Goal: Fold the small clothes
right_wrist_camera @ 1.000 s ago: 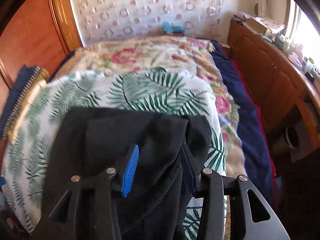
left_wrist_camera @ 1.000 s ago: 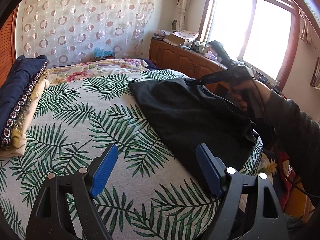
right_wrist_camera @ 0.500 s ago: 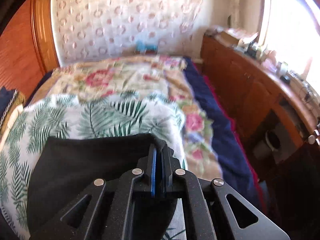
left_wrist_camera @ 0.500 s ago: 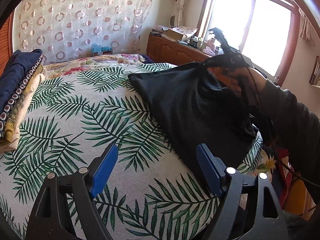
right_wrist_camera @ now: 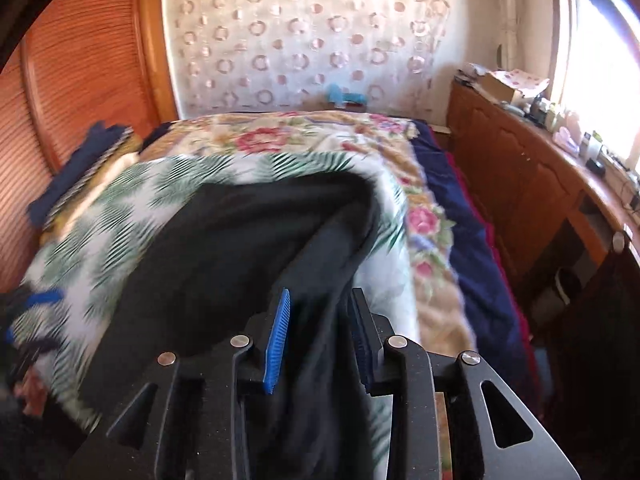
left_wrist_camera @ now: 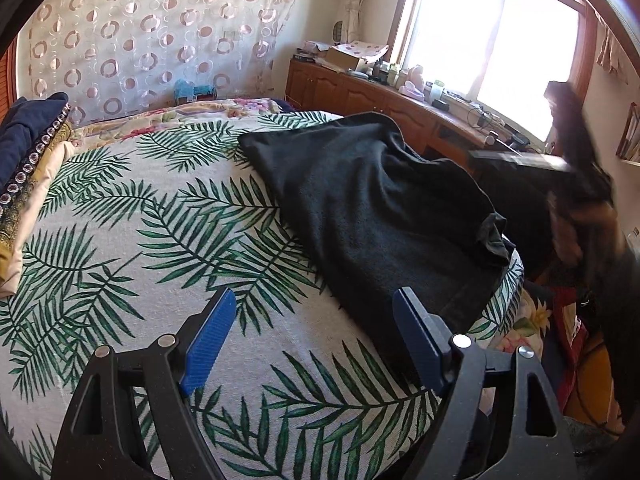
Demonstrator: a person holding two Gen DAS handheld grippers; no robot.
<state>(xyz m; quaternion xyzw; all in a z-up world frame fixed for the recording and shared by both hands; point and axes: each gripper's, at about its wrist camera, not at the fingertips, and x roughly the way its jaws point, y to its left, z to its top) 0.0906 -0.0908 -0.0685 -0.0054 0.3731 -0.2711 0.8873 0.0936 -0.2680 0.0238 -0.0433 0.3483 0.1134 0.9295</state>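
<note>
A black garment (left_wrist_camera: 372,204) lies crumpled on the right part of the palm-leaf bedspread (left_wrist_camera: 132,240), one end hanging over the bed's right edge. My left gripper (left_wrist_camera: 316,340) is open and empty, low over the bedspread just left of the garment's near end. My right gripper (right_wrist_camera: 318,332) has its jaws apart with a fold of the black garment (right_wrist_camera: 248,248) running loosely between them. In the left wrist view the right gripper (left_wrist_camera: 520,160) is blurred, beyond the garment at the bed's right side.
Folded clothes (left_wrist_camera: 24,168) are stacked at the bed's left edge. A floral quilt (right_wrist_camera: 304,144) covers the far end of the bed. A wooden cabinet (left_wrist_camera: 360,92) with clutter runs under the window on the right. A wooden headboard (right_wrist_camera: 80,80) stands at left.
My right gripper was shut on the garment and held it lifted; now its jaws have opened and the garment has dropped back onto the bed. My left gripper has stayed open in place.
</note>
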